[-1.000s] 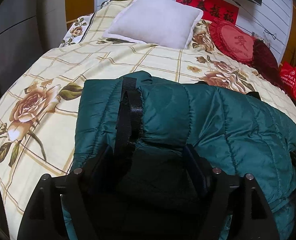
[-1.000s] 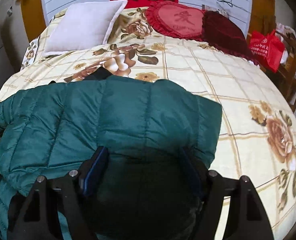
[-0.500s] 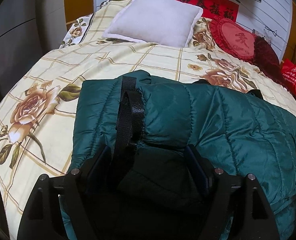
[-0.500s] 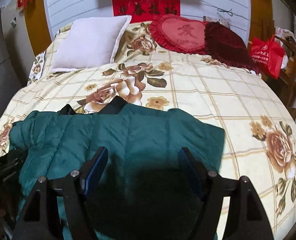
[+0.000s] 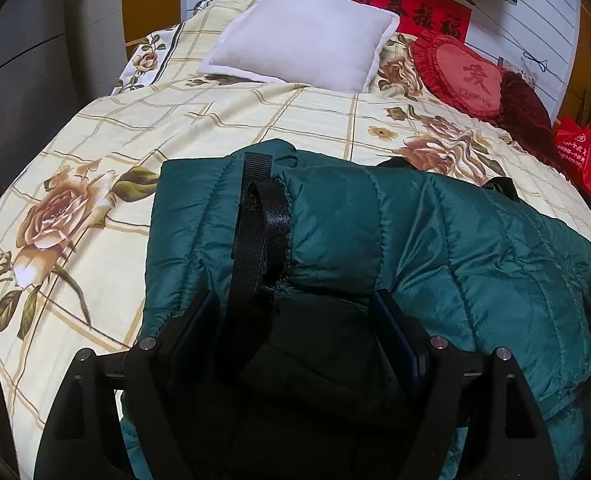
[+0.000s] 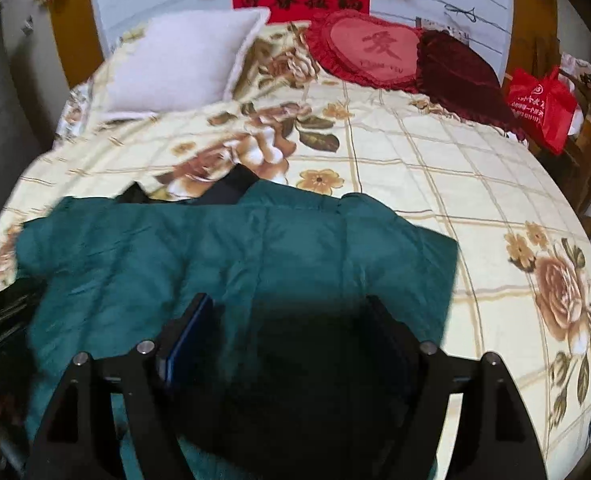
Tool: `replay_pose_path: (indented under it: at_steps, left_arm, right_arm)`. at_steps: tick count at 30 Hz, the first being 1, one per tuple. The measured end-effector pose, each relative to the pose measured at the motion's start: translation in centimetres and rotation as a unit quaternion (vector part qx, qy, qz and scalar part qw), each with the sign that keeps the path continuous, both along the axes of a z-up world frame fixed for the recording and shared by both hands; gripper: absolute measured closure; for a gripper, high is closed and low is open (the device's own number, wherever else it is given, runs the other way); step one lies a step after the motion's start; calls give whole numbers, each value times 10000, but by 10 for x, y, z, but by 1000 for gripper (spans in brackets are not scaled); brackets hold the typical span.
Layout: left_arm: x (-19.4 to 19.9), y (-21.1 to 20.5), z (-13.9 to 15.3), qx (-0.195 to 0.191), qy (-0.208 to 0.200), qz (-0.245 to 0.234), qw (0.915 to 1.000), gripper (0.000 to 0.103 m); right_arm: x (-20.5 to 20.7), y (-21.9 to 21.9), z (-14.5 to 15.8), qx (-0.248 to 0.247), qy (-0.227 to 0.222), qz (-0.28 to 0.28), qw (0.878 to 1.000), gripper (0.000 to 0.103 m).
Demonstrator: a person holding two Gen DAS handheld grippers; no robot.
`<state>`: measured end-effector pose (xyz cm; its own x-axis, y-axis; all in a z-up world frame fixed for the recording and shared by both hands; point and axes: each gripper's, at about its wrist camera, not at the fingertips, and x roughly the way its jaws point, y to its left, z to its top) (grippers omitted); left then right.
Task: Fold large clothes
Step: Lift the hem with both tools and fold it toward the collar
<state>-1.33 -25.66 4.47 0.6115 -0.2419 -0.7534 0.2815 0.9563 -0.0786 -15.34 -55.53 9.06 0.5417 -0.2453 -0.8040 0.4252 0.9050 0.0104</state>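
A dark green quilted jacket (image 5: 455, 240) lies folded on the flowered bed sheet (image 5: 95, 140). A black strap (image 5: 259, 232) runs down its near left part. My left gripper (image 5: 295, 312) is open and low over the jacket's near fold, with the puffy fabric bulging between its fingers; the pads stand beside the fabric rather than clamping it. In the right wrist view the jacket (image 6: 235, 248) spreads flat. My right gripper (image 6: 291, 320) hangs open above the jacket's right half with nothing in its jaws. The image there is blurred.
A white pillow (image 5: 307, 52), a red heart cushion (image 5: 467, 76) and a dark red cushion (image 6: 455, 68) lie at the head of the bed. A red bag (image 6: 543, 108) hangs at the right side. Bare sheet (image 6: 455, 168) stretches beyond and right of the jacket.
My right gripper has risen and drawn back from the jacket, so more of the bed shows. My left gripper has stayed in place with its fingers slightly wider apart.
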Motion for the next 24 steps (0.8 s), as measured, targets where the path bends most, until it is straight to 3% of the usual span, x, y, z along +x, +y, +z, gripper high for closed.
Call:
replay_pose_path:
  at_steps: [3,6,10,16,24]
  left_arm:
    - [-4,1,1,19,-28,7,10000,42]
    - [-6,0,1,62,-72,35,9999,41]
    - [-12,1,5,105,-20,52,9999,41]
    - [-29,12,17,179,-13,11,9998,41]
    - [-56,34,27,-78,122,-14,9999,42]
  right_arm:
    - [-22,10,-4,-147,114,36,9998,24]
    - [-21,14,-28,-429,544,65,9976,22]
    - [-19,21,-32,-746,570,181,9954,20]
    - [-48,17,-7,-437,129,-23,9990,20]
    - [-71,7,-4,-109,260,-263,9993,20]
